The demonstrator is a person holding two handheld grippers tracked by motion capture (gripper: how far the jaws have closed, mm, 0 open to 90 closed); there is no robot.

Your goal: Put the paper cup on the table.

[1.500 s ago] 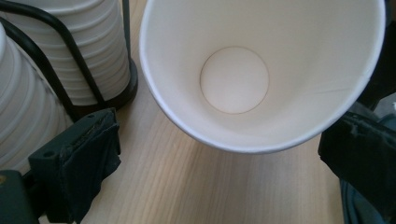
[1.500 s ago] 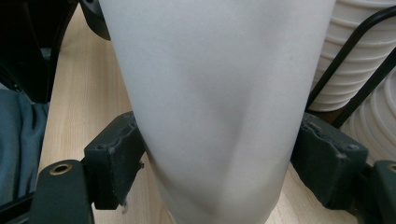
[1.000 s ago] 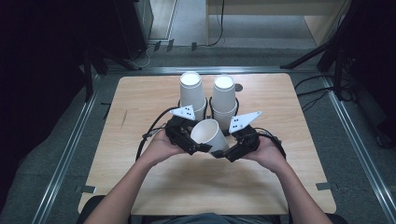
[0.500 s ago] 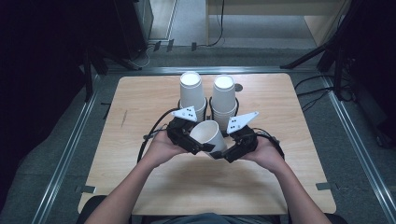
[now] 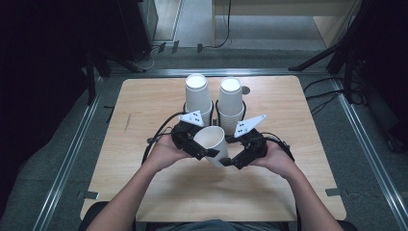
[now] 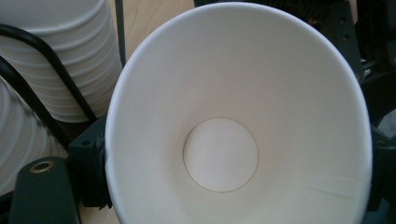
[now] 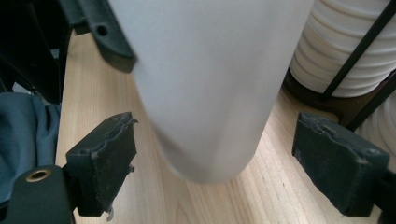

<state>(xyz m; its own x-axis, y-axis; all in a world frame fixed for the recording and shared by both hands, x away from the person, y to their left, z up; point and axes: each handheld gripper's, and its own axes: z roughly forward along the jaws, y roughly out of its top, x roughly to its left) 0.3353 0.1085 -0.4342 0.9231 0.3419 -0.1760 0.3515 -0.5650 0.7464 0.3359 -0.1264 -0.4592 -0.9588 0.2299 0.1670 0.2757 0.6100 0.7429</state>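
Note:
A white paper cup (image 5: 211, 138) lies tilted between both grippers above the table, its mouth toward my left gripper (image 5: 204, 150). The left gripper view looks straight into the cup (image 6: 219, 154). The jaws press its outer wall on both sides, having closed on it within the last second. My right gripper (image 5: 232, 159) is at the cup's base end. Its jaws have just been opening. The cup's bottom (image 7: 210, 93) hangs between its pads (image 7: 105, 158) with a gap on each side.
Two stacks of upside-down white cups (image 5: 198, 96) (image 5: 230, 98) stand in black wire holders just behind the grippers, near the back of the wooden table (image 5: 139, 120). The left gripper view has one stack (image 6: 60, 60) close by. A stack (image 7: 345, 56) also stands close to the right gripper.

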